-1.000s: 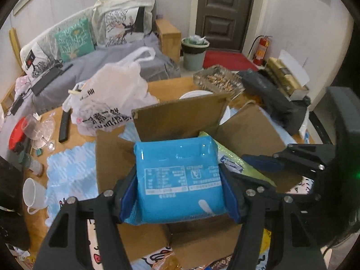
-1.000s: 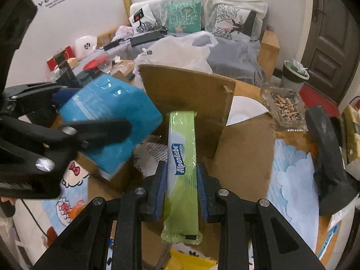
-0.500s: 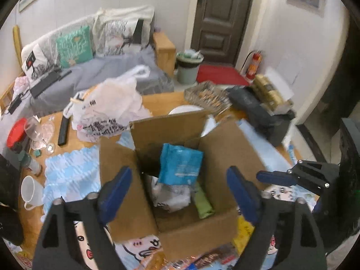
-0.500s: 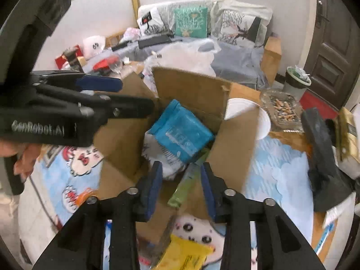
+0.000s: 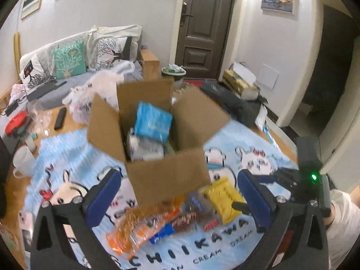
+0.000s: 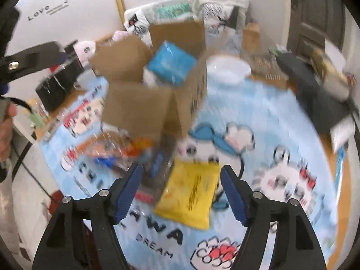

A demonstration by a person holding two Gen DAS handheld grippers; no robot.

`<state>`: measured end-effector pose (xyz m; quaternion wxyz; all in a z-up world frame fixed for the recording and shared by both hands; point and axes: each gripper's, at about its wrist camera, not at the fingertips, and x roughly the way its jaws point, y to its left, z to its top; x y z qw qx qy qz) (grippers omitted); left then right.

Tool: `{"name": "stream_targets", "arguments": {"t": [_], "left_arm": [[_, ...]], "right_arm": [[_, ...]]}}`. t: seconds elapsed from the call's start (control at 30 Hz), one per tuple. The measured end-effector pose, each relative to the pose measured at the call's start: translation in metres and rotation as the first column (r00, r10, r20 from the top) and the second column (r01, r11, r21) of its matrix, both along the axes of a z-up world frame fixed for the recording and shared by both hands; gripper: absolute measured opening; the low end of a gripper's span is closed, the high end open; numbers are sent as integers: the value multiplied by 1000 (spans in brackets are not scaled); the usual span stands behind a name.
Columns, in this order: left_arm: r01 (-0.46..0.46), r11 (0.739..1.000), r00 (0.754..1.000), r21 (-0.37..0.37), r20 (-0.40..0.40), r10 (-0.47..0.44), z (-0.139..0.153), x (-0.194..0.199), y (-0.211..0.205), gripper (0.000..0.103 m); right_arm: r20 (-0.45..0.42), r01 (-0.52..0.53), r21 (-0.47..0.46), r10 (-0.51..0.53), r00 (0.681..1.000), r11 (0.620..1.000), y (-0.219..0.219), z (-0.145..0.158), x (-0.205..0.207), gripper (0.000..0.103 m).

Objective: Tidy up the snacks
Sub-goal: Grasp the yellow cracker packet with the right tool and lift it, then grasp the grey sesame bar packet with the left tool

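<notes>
Left hand-held gripper [image 5: 177, 200]: fingers wide apart, holding nothing — lower part of the frame.
Right hand-held gripper [image 6: 181, 191]: fingers apart, empty, above the yellow pack [image 6: 189, 193].
Box [image 5: 166, 175]: open, centre of the frame, on the table [image 5: 13, 191].
Blue pack [image 5: 153, 121]: inside the box, leaning on its far wall.
Loose snacks [image 5: 146, 225]: on the cloth [image 5: 67, 157] — just below the box.

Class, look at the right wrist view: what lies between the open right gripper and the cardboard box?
In the right wrist view, the yellow snack packet lies on the cartoon cloth between the right gripper and the cardboard box, with blurred wrapped snacks to its left.
</notes>
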<state>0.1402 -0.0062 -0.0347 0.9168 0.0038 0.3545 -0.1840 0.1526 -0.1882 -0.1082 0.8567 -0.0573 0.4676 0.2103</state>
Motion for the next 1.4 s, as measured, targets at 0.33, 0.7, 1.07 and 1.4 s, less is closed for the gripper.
{"name": "stream_targets", "arguments": {"t": [0.33,0.7,1.07,1.4], "left_arm": [[39,999,996,4,-84,-39,-65,-13,5,102],[55,996,983,-72,-169,-66,-100,-19,-4,81],[-4,1000,964,-13,-267,1,-139,-1,-73,58],[-116,970,977,215,-150,151,-150,12,-115,60]], "right_arm": [[5,69,-109,-69,998,992,9,-76,2,83],[71,127,-141,-118,991,982,13,-74,-2,68],[87,204,-116,-195,977,972,-57,-68,-20,68],[88,209,-46,-204,975,977,-97,-66,-38,68]]}}
